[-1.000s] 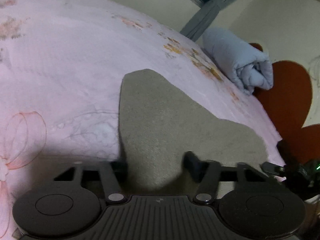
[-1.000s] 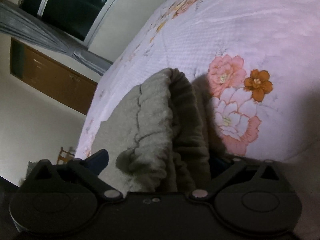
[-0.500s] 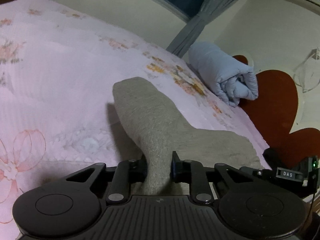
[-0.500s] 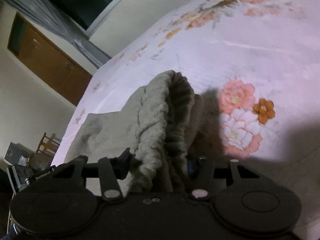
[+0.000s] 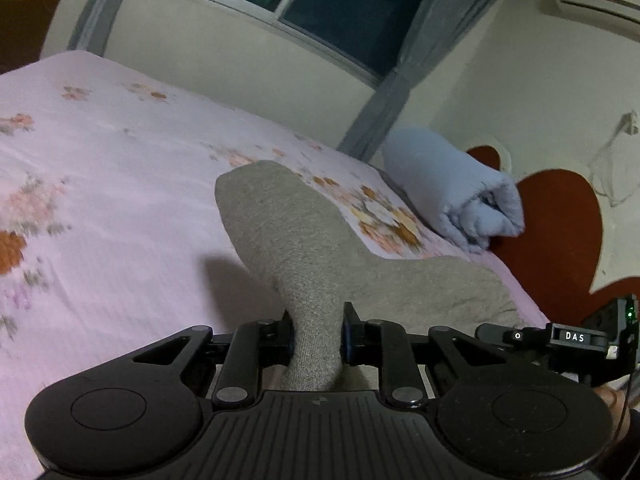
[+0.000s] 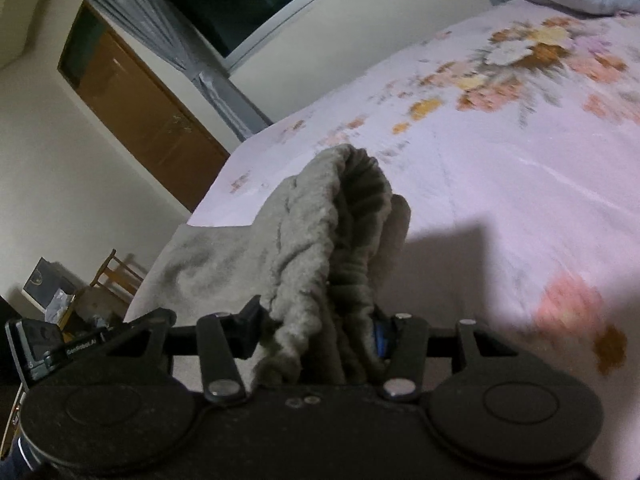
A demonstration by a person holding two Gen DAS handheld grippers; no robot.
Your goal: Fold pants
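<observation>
Your left gripper [image 5: 317, 334] was clamped on a leg end of the grey pants [image 5: 304, 248], your right gripper [image 6: 318, 334] on the bunched waistband [image 6: 340, 216], both raised off the pink bedsheet [image 5: 120, 184]. Thick gathered fabric could have slipped free, spoiling the fold.

I see dim, warm indoor light with a pinkish cast; the window [image 5: 340, 4] is black. A hard shadow [image 6: 448, 256] falls on the bedspread [image 6: 520, 168]. Floral prints smear with motion blur, and fisheye bending curves the edges.
</observation>
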